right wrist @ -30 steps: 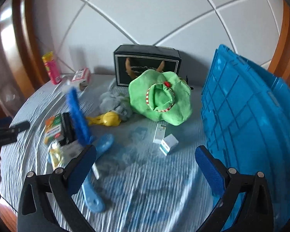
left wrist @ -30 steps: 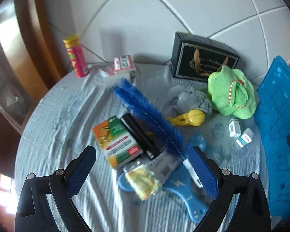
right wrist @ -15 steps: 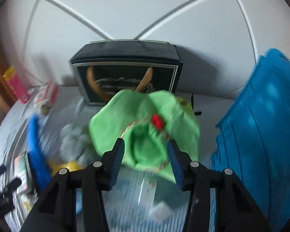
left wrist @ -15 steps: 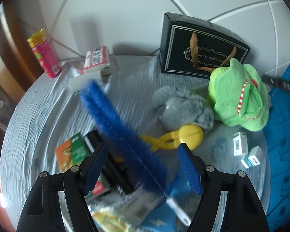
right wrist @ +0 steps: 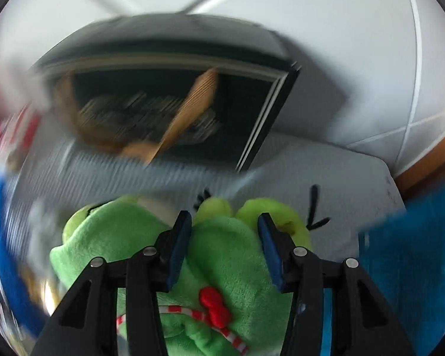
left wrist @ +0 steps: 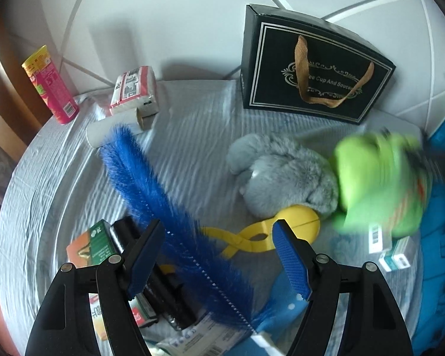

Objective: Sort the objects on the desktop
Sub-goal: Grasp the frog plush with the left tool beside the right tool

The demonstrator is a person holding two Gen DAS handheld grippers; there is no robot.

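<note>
1. The left gripper (left wrist: 218, 255) hangs over the clutter at the near edge of the table (left wrist: 44, 184), its jaws about half open after narrowing moments ago. The blue brush (left wrist: 169, 207) runs slantwise between them, against the left pad and clear of the right, so nothing is gripped.
2. Just past the right pad lies a yellow clip (left wrist: 270, 234); a grey plush (left wrist: 284, 178) sits beyond it.
3. Under the left finger are a green-orange box (left wrist: 89, 246) and a black bar (left wrist: 160, 284).
4. The right gripper (right wrist: 224, 246) has its jaws drawn close together, having eased apart very slightly just now, with a fold of the green plush (right wrist: 228, 267) bunched between them and the pads pressing into the fabric.
5. In the left view that green plush (left wrist: 379, 184) is blurred, at the table's right side beside the grey one.
6. A black gift box (left wrist: 311, 68) stands at the back by the wall, and a pink can (left wrist: 50, 86) at the far left.
</note>
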